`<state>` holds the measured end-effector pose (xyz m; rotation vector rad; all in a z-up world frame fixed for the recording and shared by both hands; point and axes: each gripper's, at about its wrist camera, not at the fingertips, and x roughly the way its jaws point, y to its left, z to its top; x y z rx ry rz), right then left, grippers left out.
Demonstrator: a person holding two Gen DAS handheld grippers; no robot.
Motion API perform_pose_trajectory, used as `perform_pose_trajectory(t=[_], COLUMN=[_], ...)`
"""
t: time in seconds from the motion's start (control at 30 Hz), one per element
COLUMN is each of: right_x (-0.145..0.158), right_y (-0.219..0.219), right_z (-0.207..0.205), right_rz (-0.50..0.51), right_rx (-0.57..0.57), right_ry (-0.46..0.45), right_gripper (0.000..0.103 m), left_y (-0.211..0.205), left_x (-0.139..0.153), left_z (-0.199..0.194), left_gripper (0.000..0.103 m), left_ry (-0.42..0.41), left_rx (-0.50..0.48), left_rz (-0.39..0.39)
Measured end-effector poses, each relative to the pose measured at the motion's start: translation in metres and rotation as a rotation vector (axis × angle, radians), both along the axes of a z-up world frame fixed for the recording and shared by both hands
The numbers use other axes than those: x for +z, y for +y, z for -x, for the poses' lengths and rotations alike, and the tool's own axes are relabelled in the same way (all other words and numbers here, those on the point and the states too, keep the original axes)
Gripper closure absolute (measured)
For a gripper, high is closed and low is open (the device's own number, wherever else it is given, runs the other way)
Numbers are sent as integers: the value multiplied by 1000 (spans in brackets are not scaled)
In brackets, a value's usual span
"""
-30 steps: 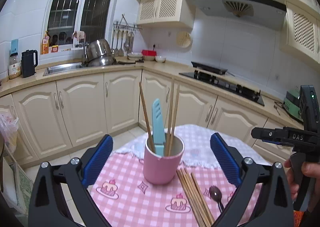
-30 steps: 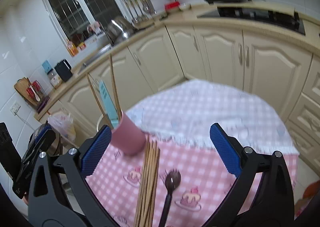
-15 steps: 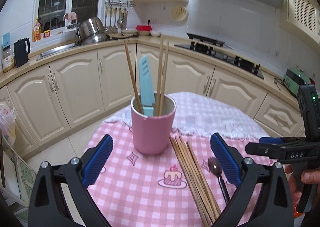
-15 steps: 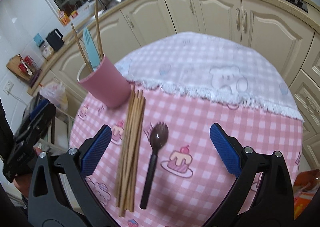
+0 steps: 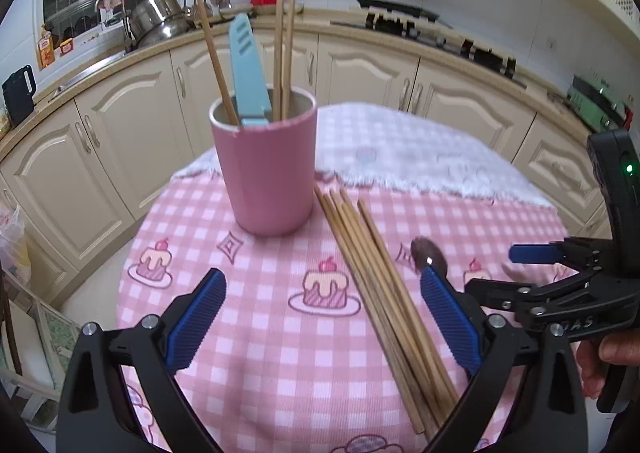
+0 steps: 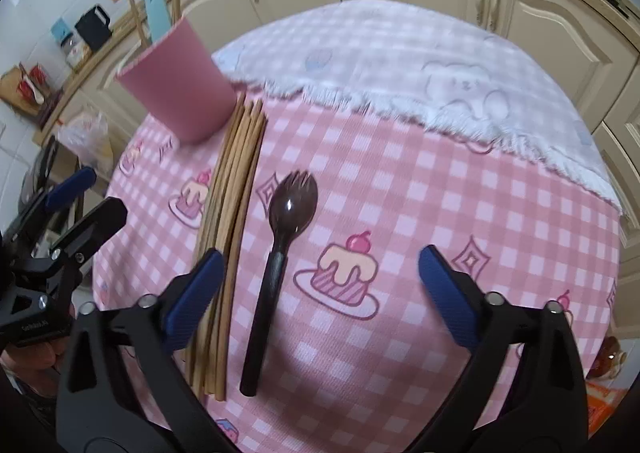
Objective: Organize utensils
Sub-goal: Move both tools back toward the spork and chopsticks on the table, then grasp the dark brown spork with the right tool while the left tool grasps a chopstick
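Three wooden chopsticks (image 5: 283,45) and one blue knife (image 5: 248,65) stand in one pink cup (image 5: 266,169); at its 5 o'clock, one dark spork (image 6: 280,253); both grippers, left gripper (image 5: 320,317) and right gripper (image 6: 320,293), gape empty.

Pink cup (image 5: 266,169), pink-checked tablecloth (image 6: 400,181), brown spork (image 6: 292,205)

"das" lettering on right gripper (image 5: 536,253)
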<state>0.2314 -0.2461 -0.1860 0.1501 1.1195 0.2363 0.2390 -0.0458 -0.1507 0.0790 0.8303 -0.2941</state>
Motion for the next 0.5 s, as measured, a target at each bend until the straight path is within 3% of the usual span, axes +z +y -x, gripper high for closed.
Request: perform_pose_trajectory(t=[0.03, 0.07, 0.13, 0.2, 0.23, 0.27, 0.37, 0.5], right_x=[-5, -10, -11, -11, -11, -11, -12, -11], right_y=[4, 9, 17, 22, 27, 30, 35, 25], right_z=[-1, -2, -2, -3, -3, -3, 1, -6], right_rz=[0, 2, 37, 45, 62, 80, 111, 57], right_rx=[12, 27, 39, 52, 66, 80, 111, 91], right_ry=[16, 31, 12, 8, 3, -2, -13, 24], right_gripper=[23, 33, 38, 53, 67, 72, 75, 75], left_y=[0, 0, 0, 0, 0, 0, -5, -17], left_x=[-2, -5, -11, -15, -17, -18, -20, -23], left_z=[0, -1, -2, -3, -3, -3, -3, -6], left_gripper=[7, 7, 7, 7, 7, 7, 7, 7], left_ry=[6, 16, 42, 56, 62, 66, 73, 83], left_rx=[2, 4, 10, 13, 12, 10, -1, -25], left_rz=[-5, -11, -24, -31, -34, -36, -52, -79])
